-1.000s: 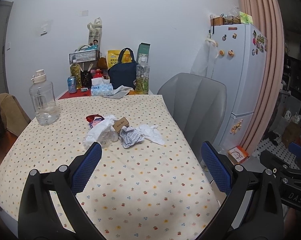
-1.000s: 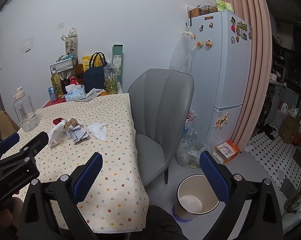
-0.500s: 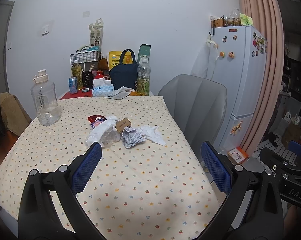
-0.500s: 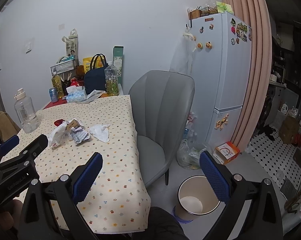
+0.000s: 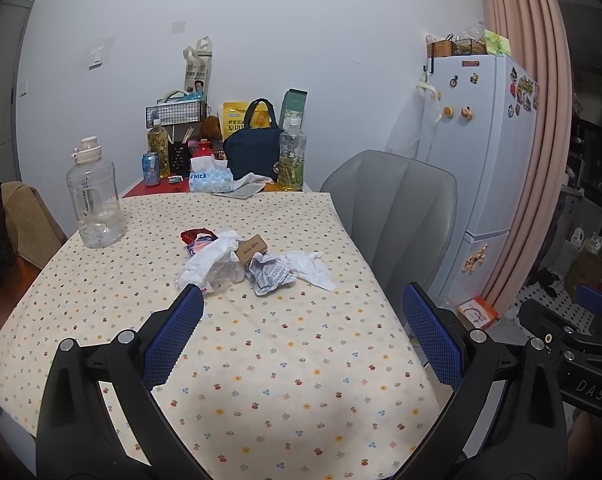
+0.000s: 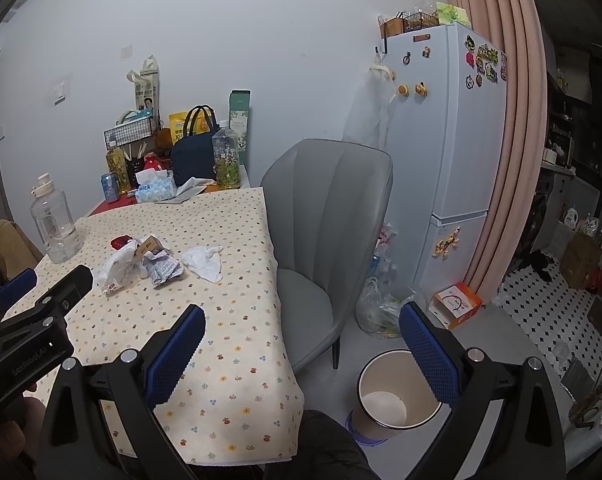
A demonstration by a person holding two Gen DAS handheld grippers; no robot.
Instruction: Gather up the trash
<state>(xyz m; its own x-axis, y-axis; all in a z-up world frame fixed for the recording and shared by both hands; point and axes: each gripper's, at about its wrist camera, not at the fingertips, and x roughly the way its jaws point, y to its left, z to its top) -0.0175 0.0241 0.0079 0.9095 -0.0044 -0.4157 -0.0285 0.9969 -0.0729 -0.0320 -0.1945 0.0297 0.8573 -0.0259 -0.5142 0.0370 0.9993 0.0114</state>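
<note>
Trash pile mid-table, edges open.

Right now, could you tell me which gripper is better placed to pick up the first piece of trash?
Left. The left gripper is open, facing the trash pile; the right gripper hangs off the table edge.

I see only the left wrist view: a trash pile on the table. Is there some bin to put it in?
Observer: Yes. The right wrist view shows an open round bin on the floor, beside the grey chair.
Operator: Is the bin already full?
Observer: No, its pale inside looks empty.
Operator: And is the right hand-held gripper holding something?
Observer: No. The right hand-held gripper is open with nothing between its fingers; its view looks over the table's corner toward the bin.
</note>
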